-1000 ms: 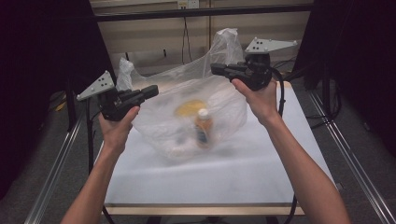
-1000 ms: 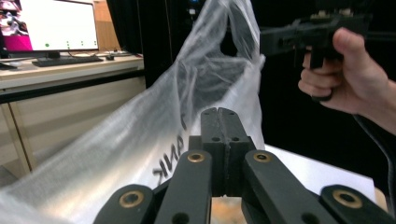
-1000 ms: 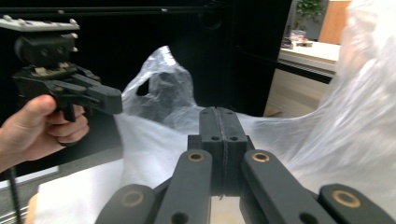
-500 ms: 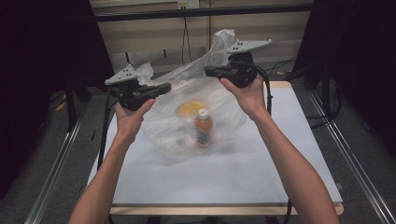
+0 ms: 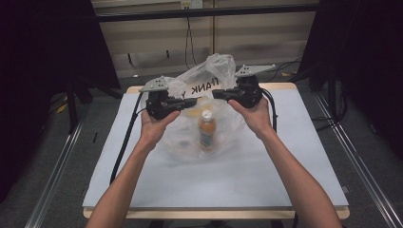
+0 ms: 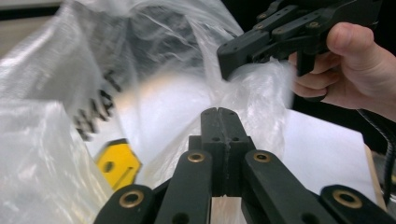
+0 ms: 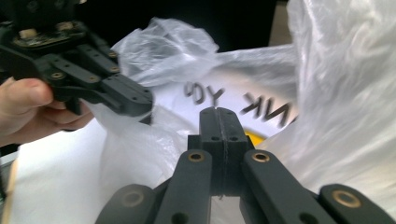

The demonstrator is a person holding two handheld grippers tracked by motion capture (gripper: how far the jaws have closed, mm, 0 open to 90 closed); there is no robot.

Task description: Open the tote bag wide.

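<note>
A clear plastic bag point(image 5: 190, 137) with black lettering and a yellow print point(image 6: 119, 163) rests on the white table point(image 5: 285, 161). Inside it stands a bottle point(image 5: 206, 132) with a white cap and orange contents. My left gripper point(image 5: 191, 101) is shut on the bag's film at the left of its mouth. My right gripper point(image 5: 216, 93) is shut on the film at the right. The two tips are close together above the bottle. In the left gripper view my own jaws point(image 6: 219, 111) are pressed together, with the right gripper point(image 6: 232, 58) just beyond. The right gripper view shows the same for its jaws point(image 7: 219, 111) and the left gripper point(image 7: 139, 100).
The table's far edge point(image 5: 285, 85) lies just behind the bag. Black cables point(image 5: 124, 142) trail from both grippers over the table's sides. Metal rails point(image 5: 52, 180) run along the floor on either side. Dark curtains flank the scene.
Both hands have come down and toward each other with the bag's mouth. The stretched bag has gone slack and bunched up around the bottle.
</note>
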